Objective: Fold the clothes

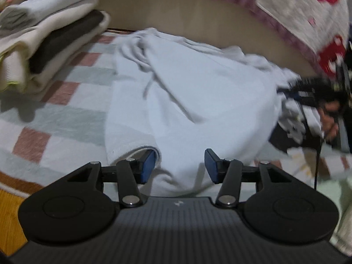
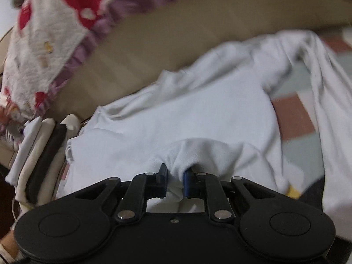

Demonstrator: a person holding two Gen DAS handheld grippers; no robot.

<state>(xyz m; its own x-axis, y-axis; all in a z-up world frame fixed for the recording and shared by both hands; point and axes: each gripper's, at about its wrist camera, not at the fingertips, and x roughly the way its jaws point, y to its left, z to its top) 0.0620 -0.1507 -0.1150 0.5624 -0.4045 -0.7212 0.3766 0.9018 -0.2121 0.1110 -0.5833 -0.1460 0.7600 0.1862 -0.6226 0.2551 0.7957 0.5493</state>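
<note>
Mid-fold on a white garment (image 1: 198, 83), judged from the grips: spread crumpled across the checked blanket (image 1: 66, 101), body flat toward centre, a sleeve or edge trailing off at 2 o'clock in the right wrist view. Right gripper (image 2: 175, 177) pinched nearly closed on a bunched ridge of that white cloth, fabric puckered up between the pads at 6 o'clock of its own view. Left gripper (image 1: 178, 164) spread wide, blue pads apart, nothing clamped; left pad (image 1: 147, 165) tucked just under a hem edge, cloth lying between the fingers but not held. Seen from the left wrist, the right tool and the hand holding it at 3 o'clock, blurred, at the garment's far side. Next move, as a judgement: closing the left pads on the near hem, then carrying both held edges together across the body so the layers land square; loose wrinkles likely to need smoothing. Whether an earlier or a later fold of this piece, not settled here. At 10 o'clock, a stack of folded clothes (image 1: 44, 39), cream, dark and white layers. Behind, a tan headboard (image 1: 198, 15) at 12 o'clock, draped with a fluffy blanket with red print (image 1: 297, 6). Much motion blur.
</note>
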